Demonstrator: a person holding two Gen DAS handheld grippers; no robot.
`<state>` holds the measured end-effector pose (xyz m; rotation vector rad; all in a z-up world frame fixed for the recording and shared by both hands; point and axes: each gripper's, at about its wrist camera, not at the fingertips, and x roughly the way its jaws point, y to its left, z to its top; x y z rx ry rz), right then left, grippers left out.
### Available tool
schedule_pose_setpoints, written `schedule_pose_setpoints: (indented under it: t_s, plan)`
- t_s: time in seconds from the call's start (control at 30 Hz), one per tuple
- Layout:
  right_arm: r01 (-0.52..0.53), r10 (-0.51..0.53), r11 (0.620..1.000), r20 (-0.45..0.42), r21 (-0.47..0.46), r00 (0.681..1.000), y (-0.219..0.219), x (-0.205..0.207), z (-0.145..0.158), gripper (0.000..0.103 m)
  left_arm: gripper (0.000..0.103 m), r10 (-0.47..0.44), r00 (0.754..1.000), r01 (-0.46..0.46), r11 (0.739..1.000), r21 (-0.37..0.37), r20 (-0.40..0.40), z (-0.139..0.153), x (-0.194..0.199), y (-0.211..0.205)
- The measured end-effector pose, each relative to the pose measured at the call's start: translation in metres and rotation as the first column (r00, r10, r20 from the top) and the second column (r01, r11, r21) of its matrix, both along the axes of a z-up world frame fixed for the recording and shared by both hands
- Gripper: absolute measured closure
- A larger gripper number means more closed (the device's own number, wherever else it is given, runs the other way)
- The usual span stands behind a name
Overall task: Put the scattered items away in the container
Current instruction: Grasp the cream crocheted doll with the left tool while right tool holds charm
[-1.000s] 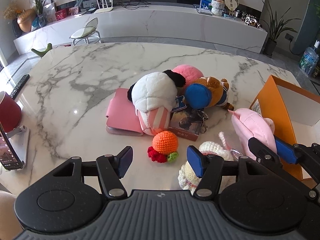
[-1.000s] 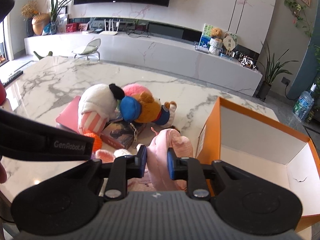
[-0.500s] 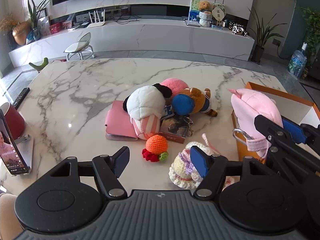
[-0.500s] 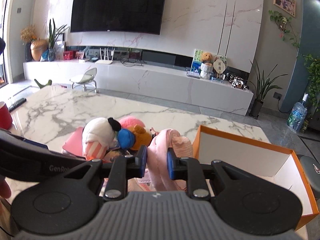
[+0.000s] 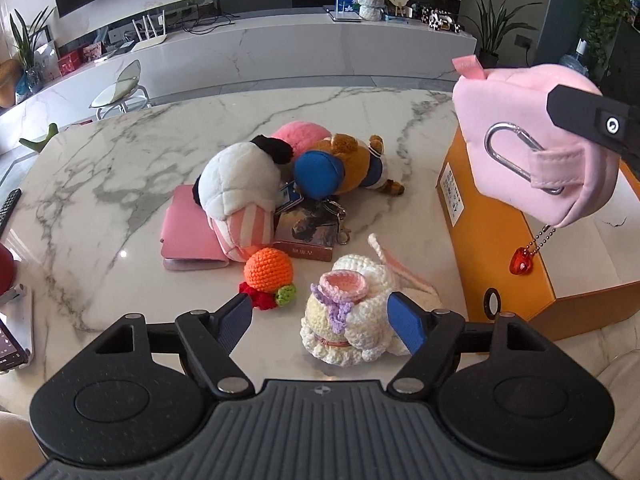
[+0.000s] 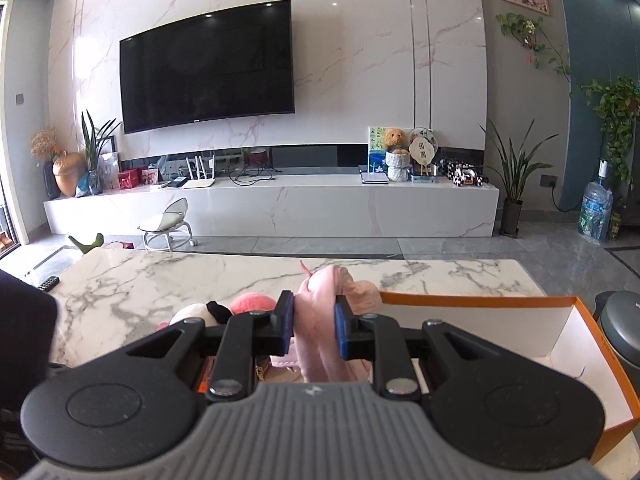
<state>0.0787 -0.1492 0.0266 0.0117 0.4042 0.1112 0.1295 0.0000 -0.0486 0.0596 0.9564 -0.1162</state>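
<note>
My right gripper (image 6: 314,326) is shut on a pink plush pouch (image 6: 320,320) and holds it high in the air. In the left wrist view the pouch (image 5: 532,140) hangs over the near edge of the open orange box (image 5: 500,240), with a metal clip and a red heart charm (image 5: 521,266) dangling. My left gripper (image 5: 324,322) is open and empty, low over the marble table, just in front of a cream crochet doll (image 5: 352,320). An orange crochet ball (image 5: 268,268), a panda plush (image 5: 240,188), a bear plush (image 5: 344,168), a pink wallet (image 5: 188,232) and a book (image 5: 308,232) lie behind.
The orange box (image 6: 560,344) has a white inside and stands at the table's right end. A phone on a stand (image 5: 12,336) and a remote (image 5: 8,208) sit at the left edge. A red cup (image 5: 6,268) is beside them.
My right gripper has lifted the pink pouch well up off the table and carried it right, over the box edge. My left gripper has drawn back a little, still open.
</note>
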Motion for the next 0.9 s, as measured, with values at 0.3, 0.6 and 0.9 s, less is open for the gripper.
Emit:
schedule_pose_setpoints:
  t_s: [0.3,0.6,0.9]
  plan:
    - [-0.013,0.017,0.998,-0.084,0.054,0.996,-0.009,0.021,-0.024,0.08,0.015,-0.024,0.998,0.024,1.0,0.0,-0.062,-0.027,0.023,-0.016]
    - [-0.035,0.04,0.997,-0.084,0.062,0.996,-0.007,0.029,-0.034,0.08,0.034,-0.046,0.997,0.045,0.999,-0.012,-0.069,-0.036,0.03,-0.023]
    - [-0.024,0.03,0.997,-0.088,0.072,0.996,-0.008,0.025,-0.028,0.08,0.039,-0.034,0.999,0.034,0.999,-0.02,-0.026,-0.015,0.021,-0.019]
